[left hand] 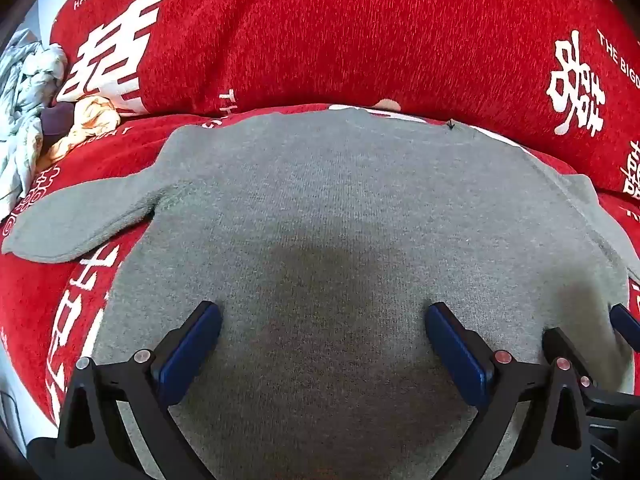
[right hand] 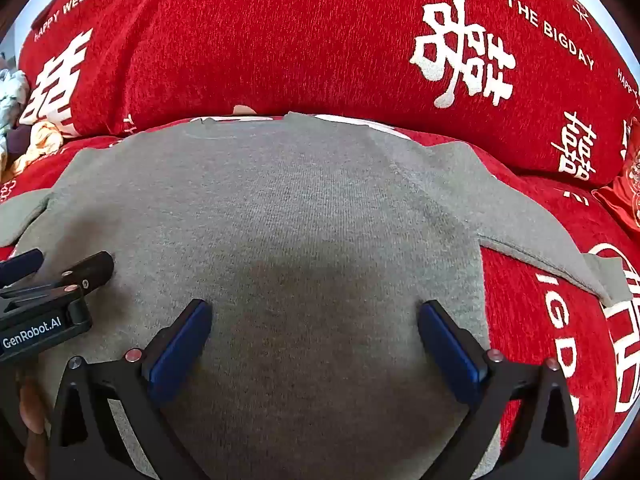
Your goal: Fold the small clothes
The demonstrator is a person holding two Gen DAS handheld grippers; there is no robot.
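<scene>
A small grey knit sweater (left hand: 320, 208) (right hand: 280, 208) lies flat on a red sofa seat, its neck toward the backrest. One sleeve (left hand: 80, 220) sticks out to the left and the other sleeve (right hand: 552, 240) to the right. My left gripper (left hand: 322, 316) hovers open over the lower body of the sweater, blue pads wide apart and nothing between them. My right gripper (right hand: 314, 314) hangs open just to its right over the same area, also holding nothing. Each gripper shows at the edge of the other's view.
The red sofa cover (right hand: 280, 40) with white lettering rises as a backrest behind the sweater. A heap of other clothes (left hand: 28, 112), pale blue, orange and dark, lies at the far left of the seat. A hand (right hand: 32, 412) shows at the lower left.
</scene>
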